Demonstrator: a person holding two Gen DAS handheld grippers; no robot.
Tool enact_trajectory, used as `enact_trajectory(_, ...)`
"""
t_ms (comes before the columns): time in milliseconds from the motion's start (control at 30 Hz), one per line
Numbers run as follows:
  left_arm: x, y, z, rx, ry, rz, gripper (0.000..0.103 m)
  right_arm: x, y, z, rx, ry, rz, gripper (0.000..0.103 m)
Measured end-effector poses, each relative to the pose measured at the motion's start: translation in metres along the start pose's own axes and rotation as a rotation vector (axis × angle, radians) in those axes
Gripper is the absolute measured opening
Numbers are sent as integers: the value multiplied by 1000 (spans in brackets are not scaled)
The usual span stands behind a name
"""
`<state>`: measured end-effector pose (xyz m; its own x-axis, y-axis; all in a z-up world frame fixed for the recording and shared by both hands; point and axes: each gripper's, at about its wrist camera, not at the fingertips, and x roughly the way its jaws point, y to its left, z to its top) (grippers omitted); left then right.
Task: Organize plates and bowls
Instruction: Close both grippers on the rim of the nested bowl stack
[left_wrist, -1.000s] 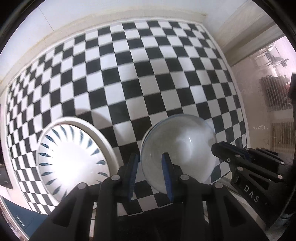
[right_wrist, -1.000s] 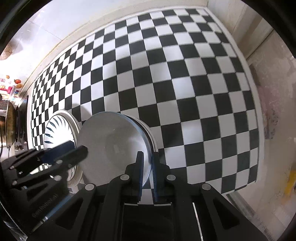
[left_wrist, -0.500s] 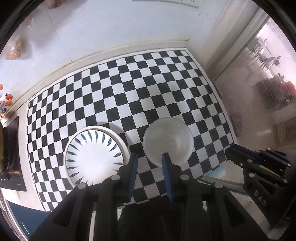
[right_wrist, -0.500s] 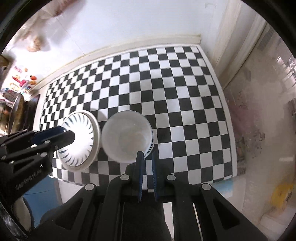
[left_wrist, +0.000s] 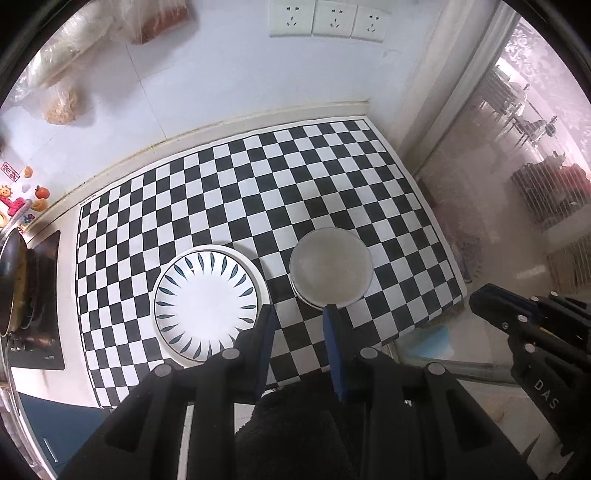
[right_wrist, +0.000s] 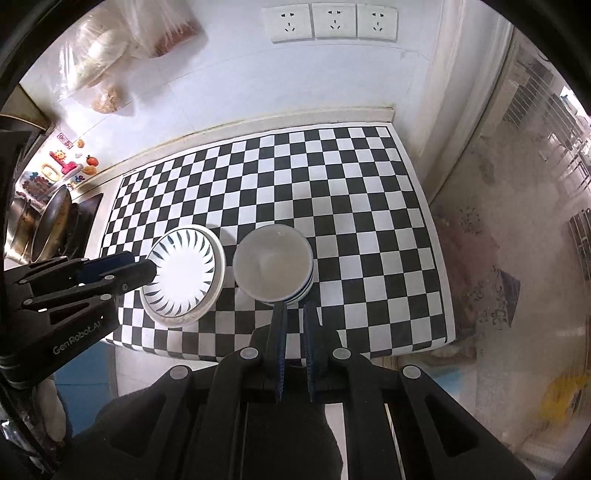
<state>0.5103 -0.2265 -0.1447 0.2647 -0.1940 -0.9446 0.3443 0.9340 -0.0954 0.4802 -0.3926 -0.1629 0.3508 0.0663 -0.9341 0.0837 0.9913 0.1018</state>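
Observation:
A white plate with blue leaf marks lies on the checkered mat, left of a stack of white bowls. My left gripper hangs high above the mat's near edge between plate and bowls, its jaws nearly together with nothing in them. It also shows in the right wrist view as the left gripper over the plate. My right gripper hovers above the near rim of the bowls, shut and empty. In the left wrist view the right gripper sits at the right.
A stove with dark pans stands left of the mat. Food bags hang on the tiled wall beside three sockets. A glass door bounds the right side. The counter's front edge is just under the grippers.
Both grippers have risen and drawn back from the bowls, so the whole mat and wall now show. Plate and bowls stay put. Neither gripper's jaws have moved.

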Motion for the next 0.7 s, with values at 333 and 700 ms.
enact_trajectory(333, -2, -1, -3, -2, -4, -15, 24, -4, 1, 3, -4, -2, 2, 10)
enact_trajectory(700, 57, 19, 23, -77, 81, -82, 25, 64, -27, 24, 113, 109, 48, 15)
